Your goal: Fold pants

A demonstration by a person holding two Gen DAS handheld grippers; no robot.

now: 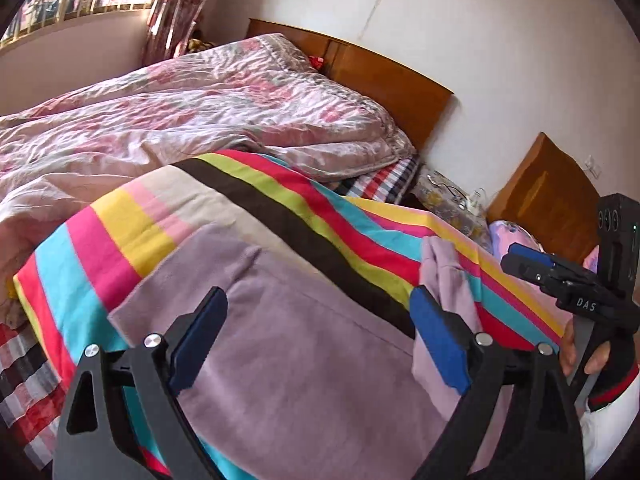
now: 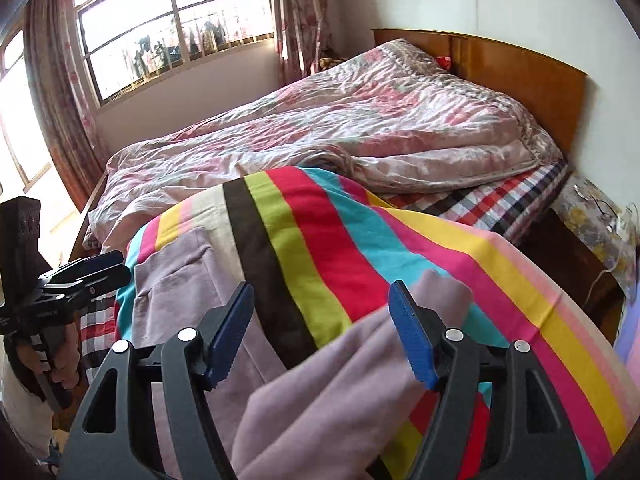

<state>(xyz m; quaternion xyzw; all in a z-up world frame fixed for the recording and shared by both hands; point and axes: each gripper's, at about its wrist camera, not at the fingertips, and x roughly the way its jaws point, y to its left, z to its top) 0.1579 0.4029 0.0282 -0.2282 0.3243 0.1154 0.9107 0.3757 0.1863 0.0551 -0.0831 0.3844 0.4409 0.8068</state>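
Mauve pants (image 1: pixel 304 344) lie on a striped multicoloured cloth (image 1: pixel 256 208) on the bed. My left gripper (image 1: pixel 316 312) is open, jaws wide apart just above the pants; a bunched part of the pants (image 1: pixel 444 276) rises by its right finger. In the right wrist view the pants (image 2: pixel 320 392) lie crumpled below my right gripper (image 2: pixel 320 312), which is open and holds nothing. A flat part of the pants (image 2: pixel 180 276) lies at the left. Each gripper shows in the other's view, the right one (image 1: pixel 532 260) and the left one (image 2: pixel 100 268).
A rumpled pink floral quilt (image 1: pixel 208 112) covers the far half of the bed. A wooden headboard (image 1: pixel 384 76) stands against the white wall. A bedside table (image 2: pixel 600 216) with small clutter stands at the right. A window (image 2: pixel 172 24) with curtains is behind the bed.
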